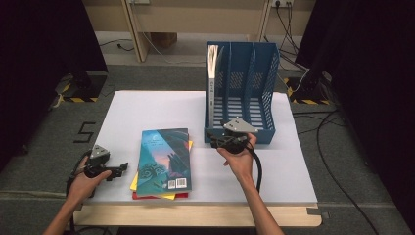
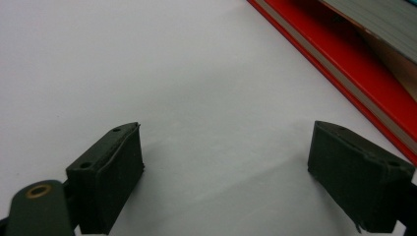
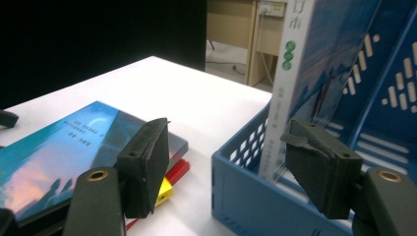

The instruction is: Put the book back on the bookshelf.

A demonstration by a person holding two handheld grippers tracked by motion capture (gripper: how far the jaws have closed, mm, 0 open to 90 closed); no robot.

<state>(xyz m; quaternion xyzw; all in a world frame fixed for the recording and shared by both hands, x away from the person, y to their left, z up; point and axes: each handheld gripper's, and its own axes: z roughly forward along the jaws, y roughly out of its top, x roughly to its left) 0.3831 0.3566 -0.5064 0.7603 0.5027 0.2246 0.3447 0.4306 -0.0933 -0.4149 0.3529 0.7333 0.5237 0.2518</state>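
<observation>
Nearest the person, at the table's [image 1: 147,105] front edge, the left gripper [image 1: 117,171] rests low by the front left corner with its jaws spread wide and nothing between them; in the left gripper view only bare tabletop lies between the pads, with the red book [image 2: 344,59] off to one side. Just beside it lies the stack [image 1: 164,161]: a teal book [image 3: 54,157] on top, yellow and red ones under it.

Farther in, the right gripper [image 1: 215,138] hangs at the front left corner of the blue rack [image 1: 266,73], jaws wide apart and empty. The filed book [image 1: 212,83] stands upright in the rack's left slot, near the table's far edge, and no pad presses on it.

The risk, as I judge it, is the right gripper's jaw catching the rack's front wall or nudging the upright book as it pulls away, tipping the book over. The stack could also slide if the teal book is gripped carelessly, dragging the yellow one along.
</observation>
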